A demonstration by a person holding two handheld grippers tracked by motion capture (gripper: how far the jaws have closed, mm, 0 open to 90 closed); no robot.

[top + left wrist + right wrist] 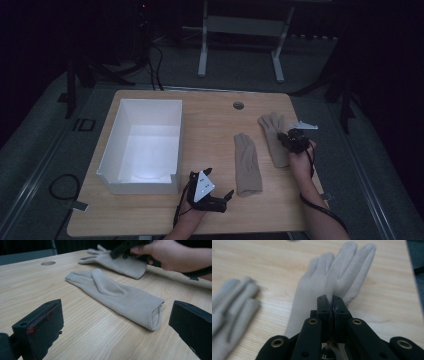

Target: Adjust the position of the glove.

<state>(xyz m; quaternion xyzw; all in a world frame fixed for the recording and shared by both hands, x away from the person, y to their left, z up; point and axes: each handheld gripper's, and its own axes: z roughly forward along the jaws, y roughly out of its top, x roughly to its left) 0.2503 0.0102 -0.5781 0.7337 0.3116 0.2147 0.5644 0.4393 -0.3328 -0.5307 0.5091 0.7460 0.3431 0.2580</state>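
Note:
Two beige gloves lie flat on the wooden table. The nearer glove (247,162) (117,293) rests mid-table with its cuff toward the front edge. My left gripper (222,200) (116,325) is open, low by the front edge, facing that cuff without touching it. The farther glove (274,130) (125,265) (317,287) lies to the right. My right gripper (289,140) (332,302) is shut on its fabric near the palm, a fold pinched between the jaws. The other glove (232,302) blurs at the left of the right gripper view.
A white open box (111,135) stands on the left half of the table. A round cable hole (238,105) sits near the far edge. Bare wood lies between the box and the gloves. Beyond the table the floor is dark, with a metal frame (202,50).

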